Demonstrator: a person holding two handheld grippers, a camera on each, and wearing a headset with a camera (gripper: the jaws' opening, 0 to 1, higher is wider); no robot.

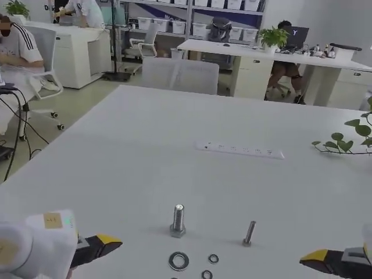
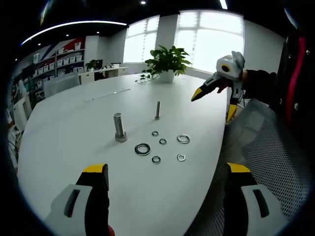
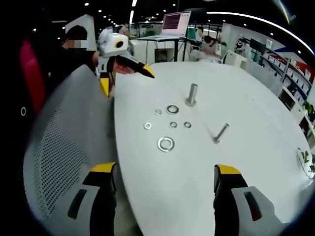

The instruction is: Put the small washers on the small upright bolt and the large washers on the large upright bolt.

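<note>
Washers ahead of gaping left claw, untouched.

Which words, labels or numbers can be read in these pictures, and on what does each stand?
"Y": on the dark laptop lid.
Shelf bin labels: too small to read.
Power strip markings: too small to read.
Laptop screen: text blurred.

Head view was evenly lit, soft and slightly hazy. The worktop was washed pale, with only a faint shadow by the big bolt. In the left gripper view the windows were blown out, with sheen across the worktop. The right gripper view was dimmer, with ceiling lights showing as bright specks. Both fisheye views were bent at the edges.
</note>
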